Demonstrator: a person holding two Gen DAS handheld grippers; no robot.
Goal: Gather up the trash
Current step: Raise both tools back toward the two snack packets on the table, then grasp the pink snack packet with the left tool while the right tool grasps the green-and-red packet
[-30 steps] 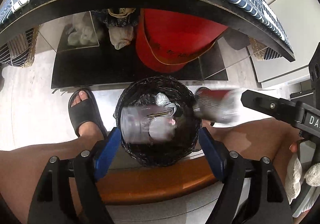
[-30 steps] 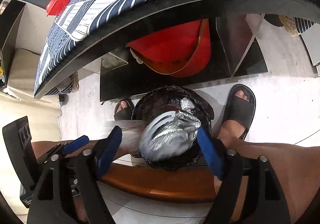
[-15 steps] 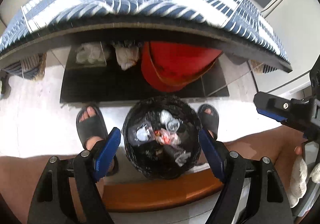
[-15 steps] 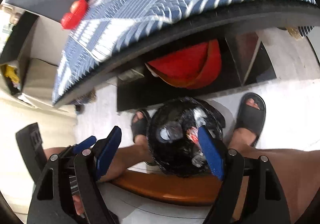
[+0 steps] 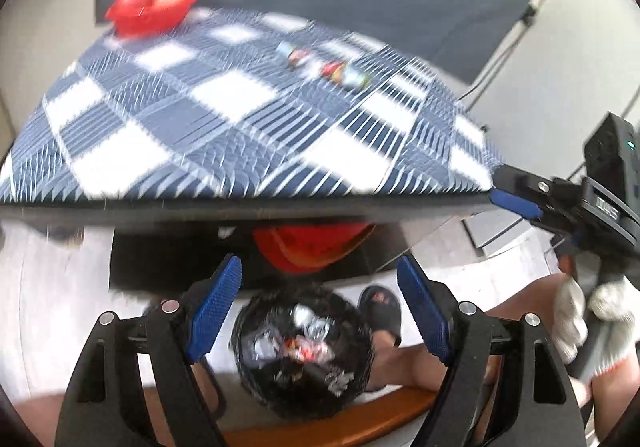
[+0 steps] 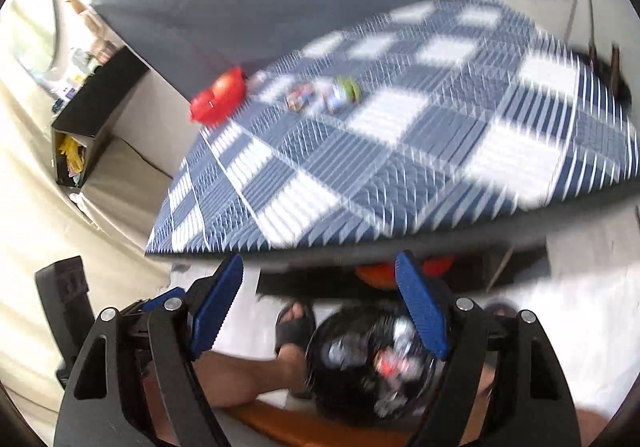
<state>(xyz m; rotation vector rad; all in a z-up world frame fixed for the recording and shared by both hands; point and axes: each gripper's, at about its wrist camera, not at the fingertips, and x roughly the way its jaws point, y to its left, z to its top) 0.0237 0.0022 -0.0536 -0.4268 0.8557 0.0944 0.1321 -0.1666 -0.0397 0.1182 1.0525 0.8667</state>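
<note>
Both views motion-blurred.

Left gripper [image 5: 320, 307]: blue fingers [image 5: 214, 309] spread apart, nothing between them. Right gripper [image 6: 320, 305]: same, fingers [image 6: 420, 307] apart and empty. Right gripper also shows at the right edge of the left wrist view, held by a hand in a white knit glove [image 5: 576, 321].

Trash bin [image 5: 304, 351], lined with a black bag, sits on the floor below the near edge of the worktop [image 5: 240, 119], between the person's feet in black sandals [image 5: 380, 309]. Inside: crumpled clear plastic, foil-looking pieces and a red-and-white wrapper; blur hides detail. In the right wrist view the bin [image 6: 372, 363] lies low, partly behind the right finger.

Trash not yet collected on the worktop, which has a blue-and-white patterned cloth: two or three small colourful items [image 5: 326, 65] toward the far side, near the middle-right in the left view; they look like wrappers or small packets, but blur keeps me from telling which. Right view shows the same cluster [image 6: 324, 93] just right of a red bowl [image 6: 218, 99].

Red bowl [image 5: 152, 9] sits at the far left corner of the worktop. A red bucket [image 5: 316, 249] stands under the worktop, beyond the bin. Wooden chair edge [image 5: 320, 427] runs along the bottom, near side.
</note>
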